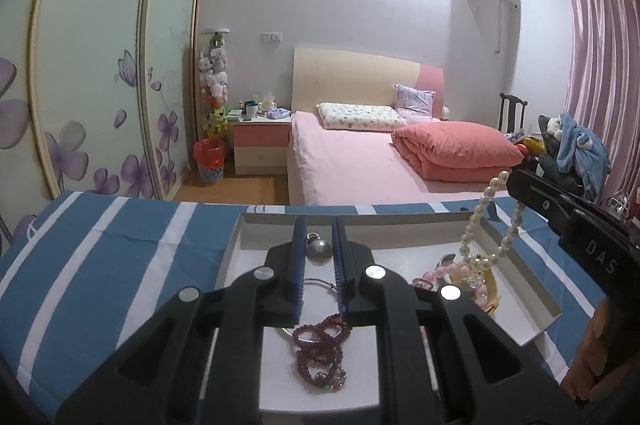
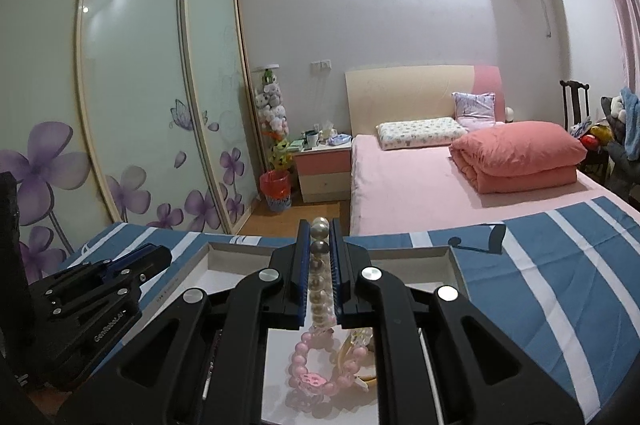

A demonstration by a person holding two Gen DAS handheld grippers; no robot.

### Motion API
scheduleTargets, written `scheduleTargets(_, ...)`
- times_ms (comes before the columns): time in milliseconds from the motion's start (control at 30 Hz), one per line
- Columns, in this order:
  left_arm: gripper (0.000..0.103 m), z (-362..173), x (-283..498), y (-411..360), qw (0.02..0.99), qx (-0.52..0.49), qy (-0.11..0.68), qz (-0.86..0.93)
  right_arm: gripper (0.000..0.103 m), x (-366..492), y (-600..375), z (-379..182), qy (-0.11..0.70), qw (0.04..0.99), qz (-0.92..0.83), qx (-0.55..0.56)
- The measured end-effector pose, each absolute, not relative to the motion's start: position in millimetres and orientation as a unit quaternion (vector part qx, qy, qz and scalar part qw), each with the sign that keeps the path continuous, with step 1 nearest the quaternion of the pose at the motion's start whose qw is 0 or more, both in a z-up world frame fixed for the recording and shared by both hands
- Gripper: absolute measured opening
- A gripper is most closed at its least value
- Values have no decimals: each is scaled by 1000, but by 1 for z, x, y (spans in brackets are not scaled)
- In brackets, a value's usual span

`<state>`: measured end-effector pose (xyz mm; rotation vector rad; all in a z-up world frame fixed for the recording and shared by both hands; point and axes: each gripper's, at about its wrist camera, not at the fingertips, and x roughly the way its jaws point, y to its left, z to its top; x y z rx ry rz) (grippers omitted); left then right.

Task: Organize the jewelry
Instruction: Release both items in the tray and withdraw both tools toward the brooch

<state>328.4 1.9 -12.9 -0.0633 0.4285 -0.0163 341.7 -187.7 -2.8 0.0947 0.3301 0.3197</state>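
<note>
Pearl strand (image 1: 493,225), left view: it hangs from your right gripper (image 1: 514,181) over the tray (image 1: 516,265), its low end near the pink beads (image 1: 452,271). Your left gripper (image 1: 319,265) hovers above the tray, jaws parted and empty, over the red beads (image 1: 320,353).

Right view: right gripper (image 2: 319,265) clamps the pearls (image 2: 320,281) above the tray (image 2: 452,257). Lower slowly, so the strand coils clear of the pink beads (image 2: 324,369).

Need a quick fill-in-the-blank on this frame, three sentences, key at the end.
1. The right gripper is shut on the ____ necklace.
2. The dark red beads lie inside the white ____.
3. The left gripper hovers over the tray, holding ____.

Missing words: pearl; tray; nothing
</note>
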Motion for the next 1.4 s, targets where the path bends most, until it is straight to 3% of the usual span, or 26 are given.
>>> scheduleTargets(100, 14, -18, 333, 2, 975, -31, 219, -11, 12, 344, -187, -2, 164, 972, 157, 52)
scheduleTargets(233, 14, -22, 340, -2, 974, -28, 224, -12, 32, 348, -195, -3, 165, 973, 148, 61)
scheduleTargets(367, 22, -24, 343, -5, 974, -27, 227, -10, 33, 349, -200, -3, 167, 973, 145, 69)
scheduleTargets(867, 25, -4, 306, 20, 977, -47, 210, 8, 33, 329, -197, -2, 178, 970, 158, 57)
scheduleTargets(1400, 32, -20, 198, 53, 970, -74, 231, 27, 33, 244, -176, -51, 320, 921, 220, -15)
